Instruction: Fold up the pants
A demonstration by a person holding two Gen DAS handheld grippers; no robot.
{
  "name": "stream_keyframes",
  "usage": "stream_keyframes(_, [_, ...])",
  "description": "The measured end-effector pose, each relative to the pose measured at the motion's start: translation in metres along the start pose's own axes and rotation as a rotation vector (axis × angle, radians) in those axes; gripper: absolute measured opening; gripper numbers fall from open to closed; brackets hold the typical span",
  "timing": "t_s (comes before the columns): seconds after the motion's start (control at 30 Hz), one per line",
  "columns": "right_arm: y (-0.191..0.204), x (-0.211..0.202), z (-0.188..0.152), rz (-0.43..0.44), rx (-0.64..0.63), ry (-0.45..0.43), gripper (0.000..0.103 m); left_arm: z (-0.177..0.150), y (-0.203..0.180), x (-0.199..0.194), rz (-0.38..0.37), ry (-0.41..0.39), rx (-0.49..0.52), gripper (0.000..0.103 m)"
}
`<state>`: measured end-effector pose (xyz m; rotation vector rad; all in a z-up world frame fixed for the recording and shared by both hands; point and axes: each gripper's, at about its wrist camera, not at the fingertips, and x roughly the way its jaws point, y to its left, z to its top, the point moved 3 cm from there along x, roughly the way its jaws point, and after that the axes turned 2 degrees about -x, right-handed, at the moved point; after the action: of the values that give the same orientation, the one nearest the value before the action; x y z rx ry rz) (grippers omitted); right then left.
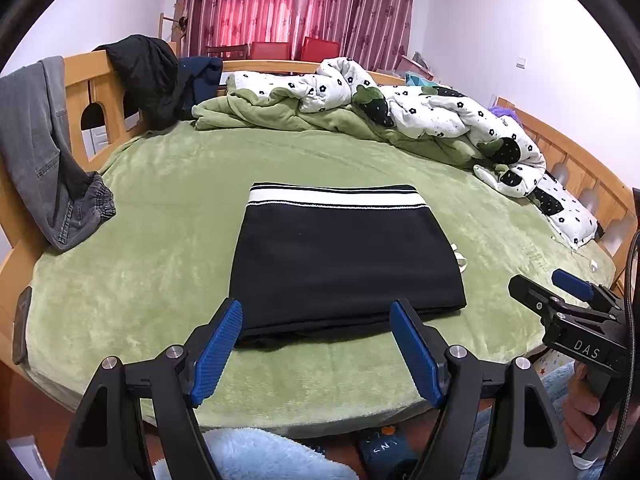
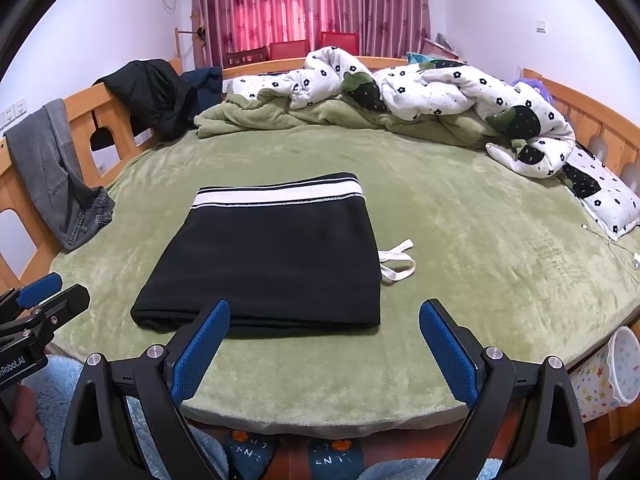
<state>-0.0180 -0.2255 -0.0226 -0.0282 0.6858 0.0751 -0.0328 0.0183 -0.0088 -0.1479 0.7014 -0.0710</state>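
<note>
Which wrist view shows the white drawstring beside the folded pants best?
The right wrist view: the drawstring lies fully visible in loops at the folded pants' right edge. The left wrist view shows only a small bit peeking past them.

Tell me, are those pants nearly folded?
Looks done: the pants lie in a flat black rectangle on the bed, waistband at the far edge. In hand: nothing; both the left tongs and right tongs are open and empty. Left: maybe tucking in the drawstring poking out.
</note>
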Motion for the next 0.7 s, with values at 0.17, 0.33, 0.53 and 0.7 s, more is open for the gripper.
stream_keyframes(0.17, [-0.0011,0.0001,-0.0003,-0.001,0.001,0.003,0.095,0.0009,0.0037,-0.0008,-0.008,0.006,-0.009,0.075])
stream_keyframes(0.33, [-0.0003,-0.0005,0.0013,0.001,-0.001,0.004,0.095,0.0012,0.003,-0.0017,-0.012,0.011,-0.019,0.075])
stream_keyframes(0.53, [0.0025,0.0002,0.0016,-0.005,-0.006,0.001,0.095,0.0009,0.003,-0.0011,-0.028,0.018,-0.045,0.075])
stream_keyframes(0.7, [0.0025,0.0,0.0013,-0.007,-0.007,0.003,0.095,0.0009,0.0046,-0.0005,-0.034,0.02,-0.055,0.075])
